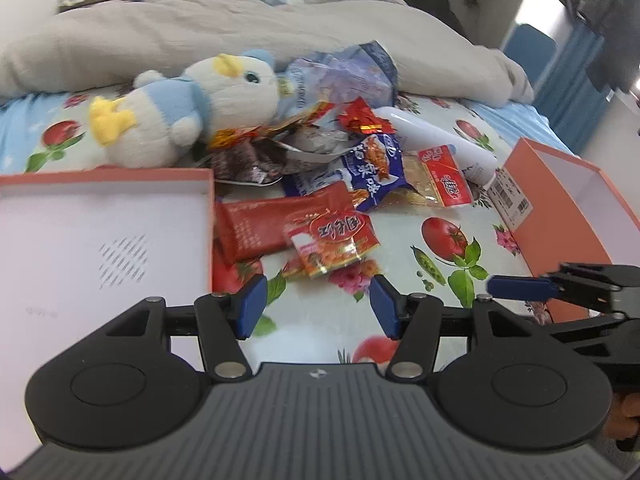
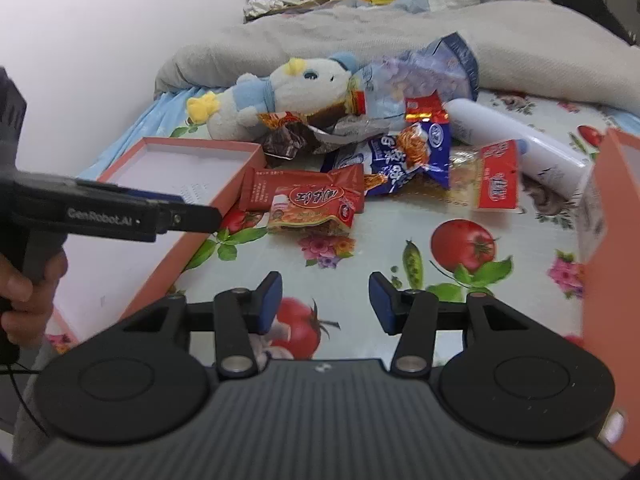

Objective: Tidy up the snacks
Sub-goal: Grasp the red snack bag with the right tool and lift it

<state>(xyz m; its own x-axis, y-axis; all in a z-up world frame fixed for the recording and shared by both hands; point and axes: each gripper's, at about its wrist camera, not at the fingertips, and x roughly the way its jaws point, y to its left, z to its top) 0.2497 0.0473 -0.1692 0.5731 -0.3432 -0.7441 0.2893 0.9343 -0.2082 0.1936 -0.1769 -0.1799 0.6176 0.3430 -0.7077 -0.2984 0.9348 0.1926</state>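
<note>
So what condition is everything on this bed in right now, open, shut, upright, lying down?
Left gripper: open, nothing between its jaws.
Right gripper: open, holding nothing.
Left orange box: open, nothing in it.
Right orange box: open; inside only partly seen.
Plush penguin: lying on its side.
White bottle: lying down.
Red snack packet: flat, sealed, beside the left box.
Big clear blue bag: crumpled; whether opened, cannot tell.
</note>
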